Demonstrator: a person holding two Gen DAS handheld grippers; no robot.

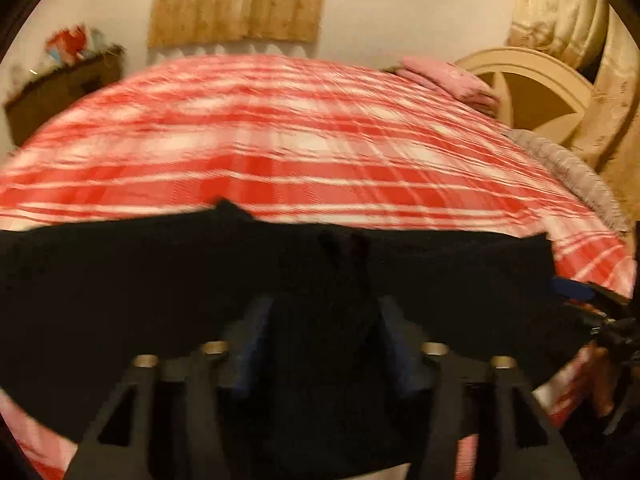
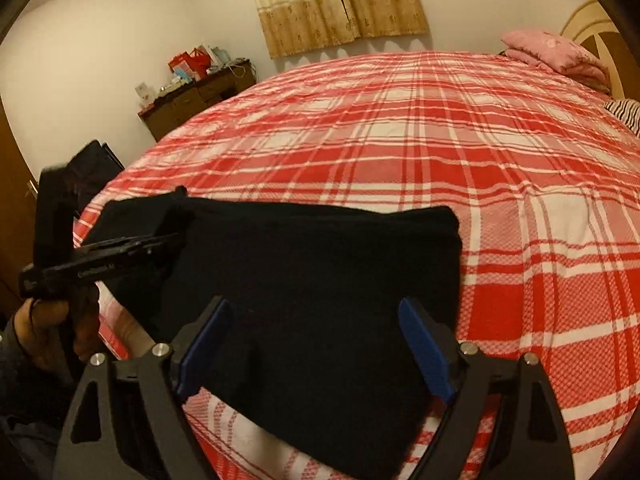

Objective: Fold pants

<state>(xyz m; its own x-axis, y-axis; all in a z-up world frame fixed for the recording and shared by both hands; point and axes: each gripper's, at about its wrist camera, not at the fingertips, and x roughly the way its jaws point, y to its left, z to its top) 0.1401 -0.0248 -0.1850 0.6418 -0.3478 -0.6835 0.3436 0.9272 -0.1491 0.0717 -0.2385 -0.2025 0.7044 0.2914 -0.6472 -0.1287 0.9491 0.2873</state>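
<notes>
Jaws: right gripper (image 2: 316, 344) spread wide; left gripper (image 1: 320, 320) unclear; black pants (image 2: 304, 280) folded flat, bed (image 2: 440, 128).

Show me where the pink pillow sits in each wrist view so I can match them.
Left wrist: pink pillow upper right, at the bed's far corner by the headboard.
Right wrist: pink pillow upper right, again at the far corner.
Shared landmark: yellow curtain top centre.

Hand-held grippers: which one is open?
The right hand-held gripper: its blue pads stand wide apart over the black pants. The left hand-held gripper is at the pants' far corner.
</notes>
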